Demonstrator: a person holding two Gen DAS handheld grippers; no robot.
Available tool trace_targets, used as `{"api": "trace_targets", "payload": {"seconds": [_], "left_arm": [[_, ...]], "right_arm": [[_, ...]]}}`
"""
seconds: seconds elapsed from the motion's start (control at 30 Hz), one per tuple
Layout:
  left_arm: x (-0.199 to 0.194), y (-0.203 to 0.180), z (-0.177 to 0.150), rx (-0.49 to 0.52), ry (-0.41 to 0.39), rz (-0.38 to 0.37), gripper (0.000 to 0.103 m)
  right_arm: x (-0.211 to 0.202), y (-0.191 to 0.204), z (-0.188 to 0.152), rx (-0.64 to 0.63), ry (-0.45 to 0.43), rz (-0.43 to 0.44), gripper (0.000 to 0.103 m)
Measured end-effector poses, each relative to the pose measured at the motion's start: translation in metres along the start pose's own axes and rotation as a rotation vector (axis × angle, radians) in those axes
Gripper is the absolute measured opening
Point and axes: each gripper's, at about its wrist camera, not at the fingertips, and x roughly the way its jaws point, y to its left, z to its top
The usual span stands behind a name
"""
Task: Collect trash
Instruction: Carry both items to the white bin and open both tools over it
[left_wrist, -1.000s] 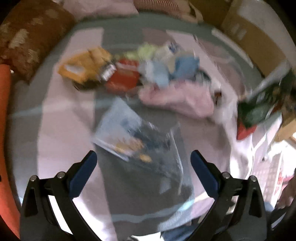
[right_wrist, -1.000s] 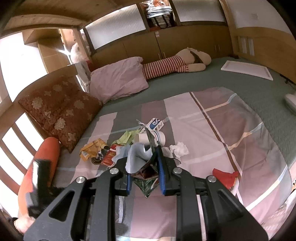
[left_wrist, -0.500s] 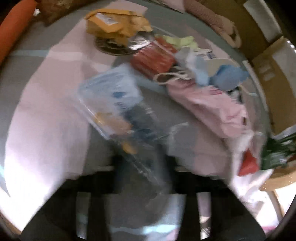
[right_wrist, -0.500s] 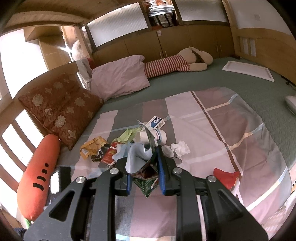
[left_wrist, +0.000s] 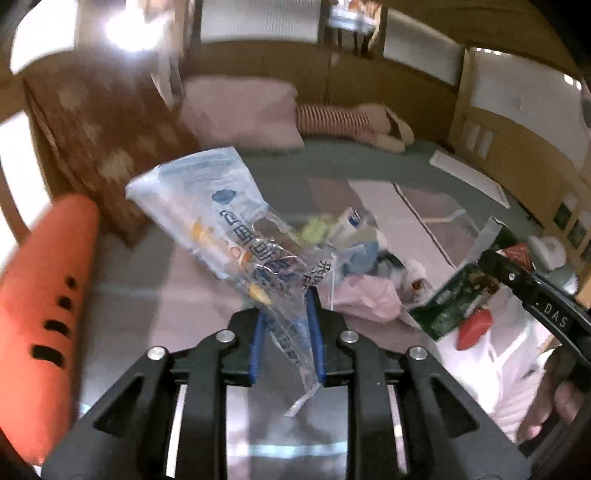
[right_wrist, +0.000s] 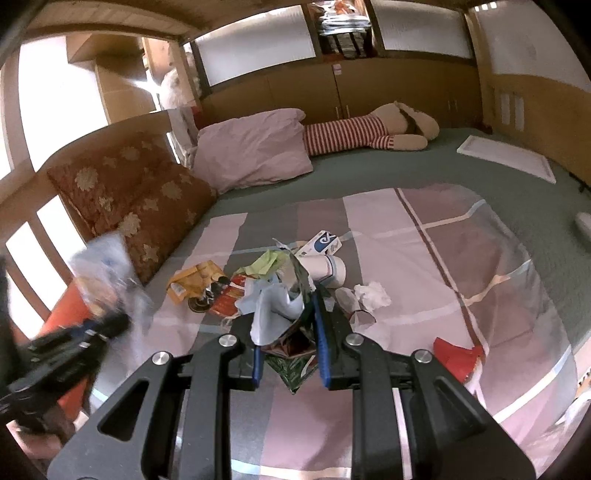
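Bed (right_wrist: 424, 258) littered with trash (right_wrist: 258, 280). Left claw (left_wrist: 284, 325) pinches clear bag (left_wrist: 221, 221), blurred; right claw (right_wrist: 288, 332) clamps crumpled wrappers (right_wrist: 288, 325), lower part hidden.

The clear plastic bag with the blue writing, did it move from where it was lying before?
Yes. The clear plastic bag has gone up off the striped blanket, pinched in the left tongs.

Bed (right_wrist: 461, 177) — checked blanket (right_wrist: 424, 266), pillows (right_wrist: 255, 147), trash (right_wrist: 258, 284).
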Motion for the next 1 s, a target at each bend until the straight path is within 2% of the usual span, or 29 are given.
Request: {"api": "trace_targets", "payload": {"seconds": [0.13, 0.23, 0.37, 0.53, 0.67, 0.77, 0.87, 1.0], "left_arm": [[-0.012, -0.001, -0.005, 0.033, -0.045, 0.041, 0.022], [-0.004, -0.004, -0.006, 0.033, -0.016, 0.012, 0.022], [0.0, -0.02, -0.008, 0.099, 0.018, 0.003, 0.02], [-0.009, -0.035, -0.014, 0.174, -0.015, -0.029, 0.02], [-0.014, -0.046, -0.02, 0.222, -0.032, -0.058, 0.02], [-0.02, -0.057, -0.022, 0.246, -0.042, -0.114, 0.02], [-0.031, -0.085, -0.027, 0.305, -0.054, -0.205, 0.02], [-0.057, -0.146, -0.04, 0.398, -0.057, -0.357, 0.02]], "right_arm": [[-0.008, 0.002, -0.007, -0.019, -0.007, -0.017, 0.023], [-0.009, -0.001, -0.008, -0.014, -0.005, -0.025, 0.023], [-0.02, -0.004, -0.007, -0.009, -0.032, -0.03, 0.023], [-0.079, -0.024, -0.007, 0.026, -0.12, -0.048, 0.023], [-0.157, -0.069, -0.02, 0.051, -0.182, -0.157, 0.023], [-0.221, -0.116, -0.037, 0.088, -0.212, -0.304, 0.023], [-0.264, -0.152, -0.059, 0.124, -0.207, -0.425, 0.023], [-0.284, -0.192, -0.093, 0.192, -0.159, -0.508, 0.023]]}}
